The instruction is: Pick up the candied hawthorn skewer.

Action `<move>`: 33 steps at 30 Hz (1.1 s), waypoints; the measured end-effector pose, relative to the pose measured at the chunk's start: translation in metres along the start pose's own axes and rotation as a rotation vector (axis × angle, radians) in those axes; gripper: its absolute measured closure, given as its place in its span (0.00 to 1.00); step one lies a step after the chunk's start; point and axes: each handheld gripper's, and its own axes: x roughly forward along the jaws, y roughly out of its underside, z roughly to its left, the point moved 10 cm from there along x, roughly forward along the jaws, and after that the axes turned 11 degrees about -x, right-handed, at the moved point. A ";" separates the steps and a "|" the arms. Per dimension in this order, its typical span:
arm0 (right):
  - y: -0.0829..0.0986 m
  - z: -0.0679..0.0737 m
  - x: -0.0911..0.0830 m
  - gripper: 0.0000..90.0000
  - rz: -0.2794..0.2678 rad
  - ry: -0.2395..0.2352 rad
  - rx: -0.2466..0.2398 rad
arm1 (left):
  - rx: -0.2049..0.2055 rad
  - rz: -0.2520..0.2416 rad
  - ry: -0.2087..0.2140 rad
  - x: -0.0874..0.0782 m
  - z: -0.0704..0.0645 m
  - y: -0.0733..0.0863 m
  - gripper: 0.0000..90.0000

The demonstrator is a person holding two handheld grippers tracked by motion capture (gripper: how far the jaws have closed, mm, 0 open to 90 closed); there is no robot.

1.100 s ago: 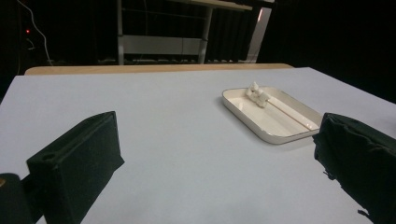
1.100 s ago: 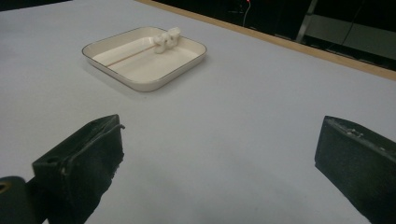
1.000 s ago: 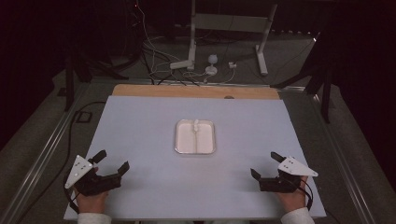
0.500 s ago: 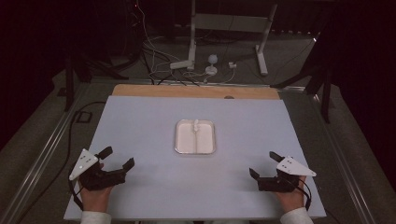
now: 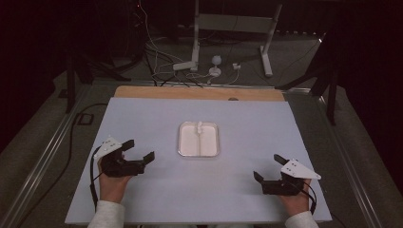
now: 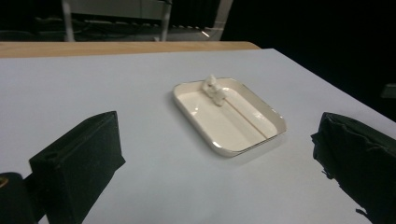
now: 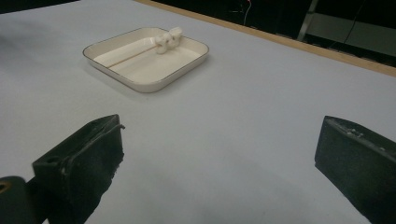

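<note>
A cream two-compartment dish (image 5: 198, 139) (image 6: 229, 115) (image 7: 144, 56) with a thin dark rim lies at the middle of the pale table (image 5: 142, 114). A small white figurine (image 5: 199, 126) (image 6: 213, 88) (image 7: 168, 38) sits on its divider at the far rim. My left gripper (image 5: 139, 150) (image 6: 219, 172) hovers open left of the dish, jaws wide and pointing toward it. My right gripper (image 5: 267, 167) (image 7: 219, 163) stands open near the front right, with nothing between the jaws.
A wooden strip (image 5: 199, 93) runs along the table's far edge. Behind it on the floor are cables (image 5: 161, 71), a white stand (image 5: 195, 42) and dark tripod legs (image 5: 328, 80). A metal rail (image 5: 47, 152) flanks the table's left side.
My left gripper has moved forward and to the right, toward the dish. The right gripper has stayed nearly where it was.
</note>
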 end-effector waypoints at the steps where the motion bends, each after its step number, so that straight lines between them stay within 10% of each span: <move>1: 0.000 0.000 0.000 0.01 0.000 0.000 0.000 | 0.003 0.007 0.004 0.004 -0.002 0.000 0.02; 33: 0.001 0.001 0.002 0.01 0.006 -0.007 -0.002 | 0.025 0.119 0.075 0.107 -0.035 0.017 0.02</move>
